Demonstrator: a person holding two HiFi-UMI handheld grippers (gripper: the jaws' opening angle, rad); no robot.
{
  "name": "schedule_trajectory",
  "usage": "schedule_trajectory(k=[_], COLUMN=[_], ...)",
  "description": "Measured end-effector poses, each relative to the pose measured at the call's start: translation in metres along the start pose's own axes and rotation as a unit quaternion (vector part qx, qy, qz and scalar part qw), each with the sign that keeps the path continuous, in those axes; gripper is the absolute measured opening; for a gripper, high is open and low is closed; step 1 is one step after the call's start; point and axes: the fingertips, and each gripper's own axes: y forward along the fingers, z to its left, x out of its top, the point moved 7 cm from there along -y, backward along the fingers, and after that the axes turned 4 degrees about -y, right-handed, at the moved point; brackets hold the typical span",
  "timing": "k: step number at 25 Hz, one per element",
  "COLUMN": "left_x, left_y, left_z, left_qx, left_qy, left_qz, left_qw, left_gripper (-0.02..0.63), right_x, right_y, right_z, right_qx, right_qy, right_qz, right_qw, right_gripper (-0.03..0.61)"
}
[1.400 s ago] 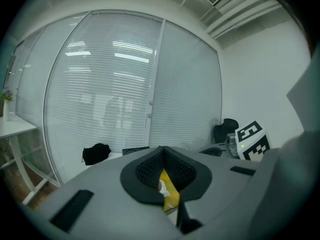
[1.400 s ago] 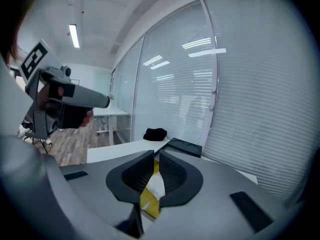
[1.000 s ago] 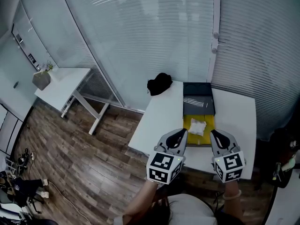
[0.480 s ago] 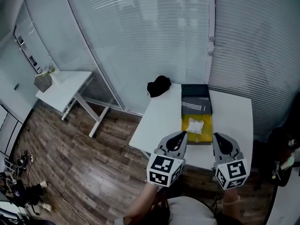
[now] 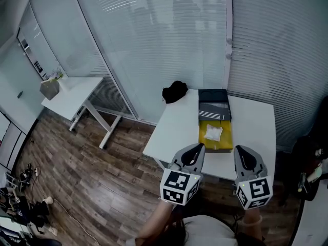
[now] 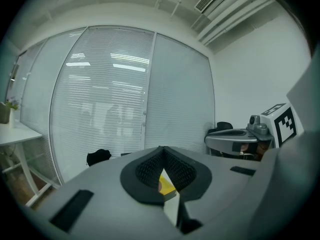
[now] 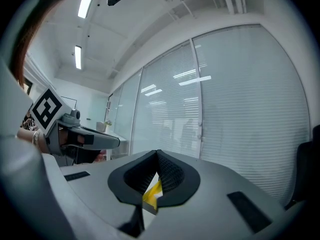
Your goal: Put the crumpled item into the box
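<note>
In the head view, the wad [image 5: 213, 132] is lying inside the yellow box [image 5: 226, 143] on the table [image 5: 171, 129]. The left gripper [image 5: 198, 147] is hovering at the box's 7 o'clock and the right gripper [image 5: 241, 150] at its 5 o'clock.

In the left gripper view, the left gripper [image 6: 161, 151] is pressing its jaws together, empty.

In the right gripper view, the right gripper [image 7: 158, 155] is doing likewise.

No legible text, label, brand or number in any view. Only markings: black-and-white square marker patterns on left gripper [image 5: 198, 148] and right gripper [image 5: 241, 151]. Patterns only, no letters or digits.
</note>
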Motion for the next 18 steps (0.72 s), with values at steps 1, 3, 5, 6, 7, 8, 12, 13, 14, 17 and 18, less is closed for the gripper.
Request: schedule_trajectory(k=[1, 3, 5, 6, 7, 8, 12, 13, 14, 17, 18], left_x=[0.000, 0.000, 0.000, 0.000, -0.001, -0.001, -0.004, -0.005, -0.006, -0.006, -0.006], left_y=[-0.002, -0.007, -0.012, -0.014, -0.015, -0.015, -0.017, -0.017, -0.017, -0.018, -0.018], left_z=[-0.002, -0.005, -0.009, -0.010, -0.011, -0.012, -0.017, -0.019, -0.020, -0.021, -0.021], left_qx=[0.000, 0.001, 0.003, 0.004, 0.005, 0.007, 0.008, 0.008, 0.008, 0.008, 0.008], left_qy=[0.001, 0.002, 0.002, 0.002, 0.002, 0.001, 0.003, 0.005, 0.006, 0.005, 0.004], left_qz=[-0.001, -0.001, -0.002, -0.002, -0.002, -0.003, -0.001, 0.001, 0.003, 0.007, 0.007], left_qw=[1.0000, 1.0000, 1.0000, 1.0000, 1.0000, 1.0000, 1.0000, 1.0000, 0.9999, 0.9999, 0.9999], left_gripper=[0.015, 0.015, 0.015, 0.015, 0.015, 0.015, 0.015, 0.015, 0.015, 0.015, 0.015], right_x=[0.000, 0.002, 0.003, 0.003, 0.003, 0.002, -0.001, -0.002, -0.002, -0.003, -0.003], right_y=[-0.003, -0.007, -0.012, -0.014, -0.016, -0.017, -0.020, -0.020, -0.021, -0.023, -0.023], right_z=[0.001, 0.002, 0.004, 0.004, 0.004, 0.003, 0.002, 0.002, 0.002, 0.001, 0.000], right_qx=[0.000, -0.002, -0.005, -0.007, -0.010, -0.011, -0.013, -0.012, -0.012, -0.015, -0.015], right_qy=[0.001, 0.000, -0.001, -0.002, -0.001, 0.001, 0.009, 0.008, 0.007, 0.013, 0.016], right_qz=[-0.002, -0.006, -0.009, -0.011, -0.012, -0.014, -0.018, -0.018, -0.017, -0.015, -0.014], right_qw=[1.000, 1.000, 1.000, 1.000, 1.000, 1.000, 1.000, 1.000, 1.000, 1.000, 1.000], right_gripper=[0.026, 0.026, 0.026, 0.026, 0.026, 0.026, 0.026, 0.026, 0.026, 0.026, 0.026])
